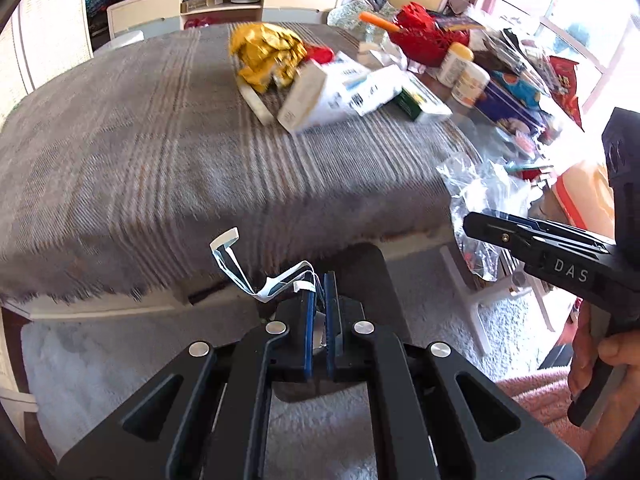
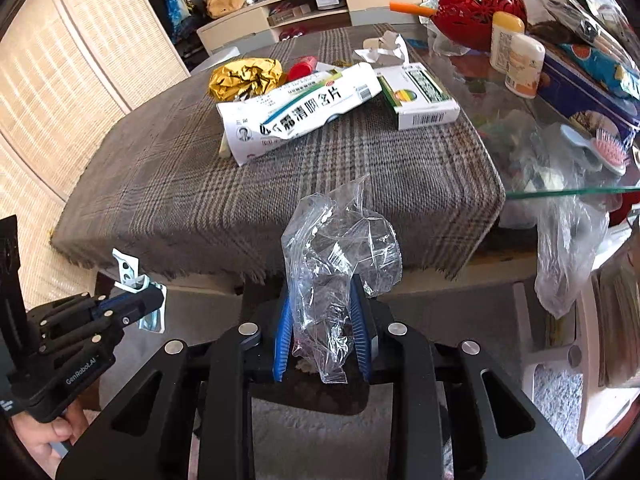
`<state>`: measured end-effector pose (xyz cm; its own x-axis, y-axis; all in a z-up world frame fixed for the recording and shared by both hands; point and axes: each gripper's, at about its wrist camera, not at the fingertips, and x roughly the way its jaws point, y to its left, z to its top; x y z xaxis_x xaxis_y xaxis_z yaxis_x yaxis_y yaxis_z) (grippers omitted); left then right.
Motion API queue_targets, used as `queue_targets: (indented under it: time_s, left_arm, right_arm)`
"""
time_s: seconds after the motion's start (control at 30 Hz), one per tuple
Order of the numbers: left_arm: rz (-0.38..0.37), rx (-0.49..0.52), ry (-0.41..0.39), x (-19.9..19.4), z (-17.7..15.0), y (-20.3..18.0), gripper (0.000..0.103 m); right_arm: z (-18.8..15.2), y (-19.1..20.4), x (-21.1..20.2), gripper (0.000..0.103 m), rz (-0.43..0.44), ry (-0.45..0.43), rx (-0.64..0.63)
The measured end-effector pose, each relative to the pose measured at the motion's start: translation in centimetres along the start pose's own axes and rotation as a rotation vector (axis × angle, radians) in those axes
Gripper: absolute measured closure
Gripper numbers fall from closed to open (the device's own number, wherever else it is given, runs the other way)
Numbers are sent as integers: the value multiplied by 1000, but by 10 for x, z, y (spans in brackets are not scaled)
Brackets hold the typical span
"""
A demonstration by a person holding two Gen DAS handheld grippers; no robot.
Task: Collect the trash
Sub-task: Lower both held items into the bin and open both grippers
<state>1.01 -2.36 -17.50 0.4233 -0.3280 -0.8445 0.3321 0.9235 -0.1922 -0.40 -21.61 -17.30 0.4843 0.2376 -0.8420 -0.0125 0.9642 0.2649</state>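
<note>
My left gripper [image 1: 320, 280] is shut on a crumpled white and blue paper strip [image 1: 256, 276], held off the near edge of the cloth-covered table [image 1: 140, 140]; it shows at the lower left of the right wrist view [image 2: 148, 300]. My right gripper [image 2: 322, 312] is shut on a crumpled clear plastic bag [image 2: 340, 248], also in front of the table edge; it shows in the left wrist view [image 1: 472, 226]. On the table lie a crumpled gold foil wrapper [image 2: 244, 76], a white torn medicine box [image 2: 300, 108] and a green and white box [image 2: 416, 96].
The glass part of the table [image 2: 560, 190] at right carries a red basket [image 2: 476, 16], two white bottles [image 2: 520, 60], a hairbrush [image 2: 600, 148] and snack packs. A clear bag [image 2: 568, 240] hangs over its edge. A dark bin [image 1: 360, 264] stands below the grippers.
</note>
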Motion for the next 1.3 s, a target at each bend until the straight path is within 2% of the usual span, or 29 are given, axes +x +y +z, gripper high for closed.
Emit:
queue_targets:
  time_s: [0.23, 0.4, 0.6, 0.73, 0.9, 0.97, 1.0, 1.07, 1.17, 1.23, 1.3]
  left_arm:
    - [-48, -25, 68, 35, -45, -17, 100]
    - [-82, -48, 90, 65, -63, -18, 100]
    - [-85, -31, 115, 97, -69, -18, 99]
    - [-85, -47, 148, 114, -68, -13, 99]
    - [-89, -54, 170, 127, -67, -10, 95]
    - [-84, -54, 168, 129, -64, -8, 86]
    - [-77, -54, 161, 128, -63, -7, 82]
    - [-66, -60, 152, 127, -62, -5, 65]
    - [-52, -68, 146, 126, -61, -2, 64]
    - [-37, -69, 137, 123, -60, 0, 55]
    - [-28, -71, 121, 119, -60, 3, 49]
  right_arm:
    - [-42, -4, 25, 75, 22, 66, 14]
    - [-56, -3, 56, 75, 43, 112, 35]
    - [-62, -6, 97, 75, 40, 179, 60]
    - [-60, -7, 109, 74, 31, 197, 56]
    - [-58, -8, 120, 64, 30, 212, 56]
    - [-56, -7, 121, 63, 32, 210, 58]
    - [-55, -7, 121, 58, 32, 205, 57]
    - [-52, -7, 120, 53, 33, 197, 62]
    - [-49, -10, 116, 48, 27, 177, 74]
    - [-48, -13, 113, 38, 28, 167, 83]
    - [-46, -15, 110, 35, 29, 153, 91]
